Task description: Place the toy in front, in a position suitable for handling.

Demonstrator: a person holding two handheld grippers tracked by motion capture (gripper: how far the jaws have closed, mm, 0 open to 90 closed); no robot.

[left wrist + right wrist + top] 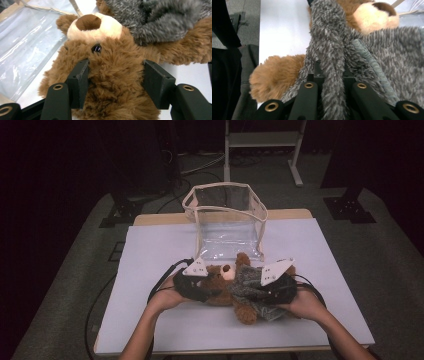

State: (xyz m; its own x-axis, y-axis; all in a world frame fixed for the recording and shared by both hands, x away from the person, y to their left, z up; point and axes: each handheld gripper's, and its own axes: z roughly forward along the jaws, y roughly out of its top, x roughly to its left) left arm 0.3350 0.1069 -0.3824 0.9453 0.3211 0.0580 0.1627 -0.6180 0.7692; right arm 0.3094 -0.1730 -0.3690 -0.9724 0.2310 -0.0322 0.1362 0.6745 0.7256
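Observation:
A brown teddy bear (223, 273) lies on its back on the white table (150, 320), its head toward the left. It wears a grey fuzzy garment (247, 281) over its body. My left gripper (206, 292) holds the bear's head: in the left gripper view the two jaws press into the fur of the bear (112, 65) just below its eye, with the left gripper (117, 85) shut on it. My right gripper (261, 293) is at the bear's body. In the right gripper view the right gripper (332, 75) is shut on a fold of the grey garment (329, 45).
A clear plastic bag with beige trim (225, 185) stands open just behind the bear, its flap lying flat on the table. The same clear plastic (25, 50) lies beside the bear's head. A white stand (262, 140) is on the floor beyond the table.

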